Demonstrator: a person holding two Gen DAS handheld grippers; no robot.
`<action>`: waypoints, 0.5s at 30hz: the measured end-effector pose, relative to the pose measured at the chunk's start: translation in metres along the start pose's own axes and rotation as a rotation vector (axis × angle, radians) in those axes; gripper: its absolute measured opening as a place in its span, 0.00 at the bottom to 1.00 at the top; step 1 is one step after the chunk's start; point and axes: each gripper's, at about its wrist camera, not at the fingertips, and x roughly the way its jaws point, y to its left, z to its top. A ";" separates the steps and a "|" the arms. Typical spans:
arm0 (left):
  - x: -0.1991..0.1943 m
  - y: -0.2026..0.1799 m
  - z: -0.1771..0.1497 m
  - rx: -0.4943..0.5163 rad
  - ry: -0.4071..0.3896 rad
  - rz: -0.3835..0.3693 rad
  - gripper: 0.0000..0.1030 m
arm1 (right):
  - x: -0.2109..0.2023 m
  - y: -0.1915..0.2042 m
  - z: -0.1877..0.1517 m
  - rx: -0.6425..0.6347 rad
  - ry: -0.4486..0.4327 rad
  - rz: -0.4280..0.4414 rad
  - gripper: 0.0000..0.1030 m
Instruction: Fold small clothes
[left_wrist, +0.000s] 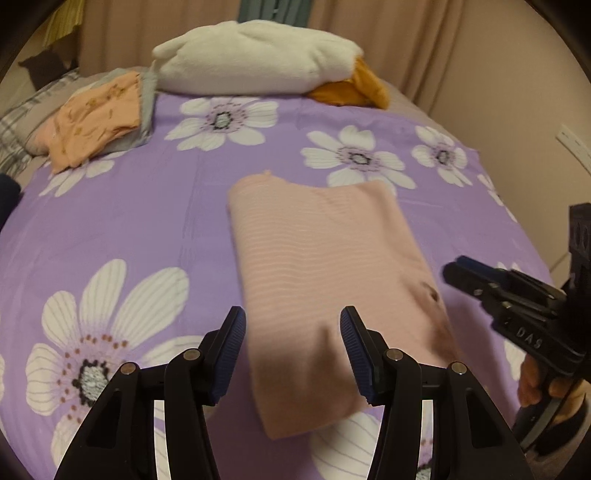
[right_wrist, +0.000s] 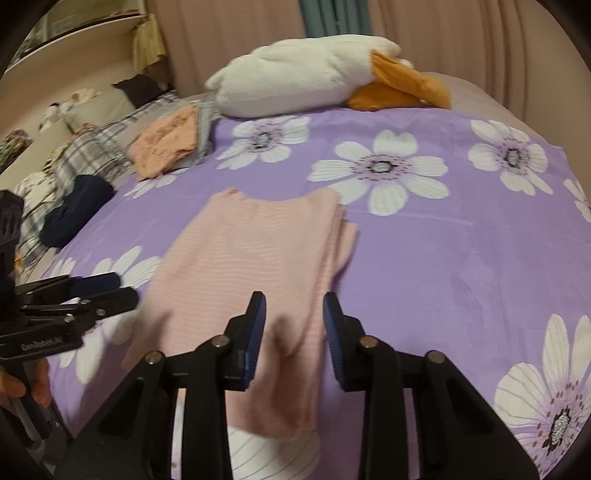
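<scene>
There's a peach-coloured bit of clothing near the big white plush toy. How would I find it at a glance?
Start at the white plush toy at the far end of the purple flowered sheet. Just left of it lies the folded peach garment, resting on grey cloth. Unlike the plain pink garment mid-sheet, it carries a small print.

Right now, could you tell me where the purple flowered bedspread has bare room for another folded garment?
Bare sheet lies right of the pink ribbed garment, and between it and the white plush pillow. The far-left corner is crowded: a peach printed garment on grey cloth, and a navy bundle.
</scene>
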 end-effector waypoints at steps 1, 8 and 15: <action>0.001 -0.003 -0.001 0.009 0.003 -0.004 0.52 | 0.000 0.004 -0.002 -0.005 0.004 0.011 0.28; 0.016 -0.018 -0.019 0.046 0.045 -0.015 0.47 | 0.015 0.019 -0.020 -0.027 0.075 0.040 0.24; 0.032 -0.016 -0.037 0.072 0.101 0.030 0.47 | 0.029 0.013 -0.038 -0.001 0.155 0.016 0.21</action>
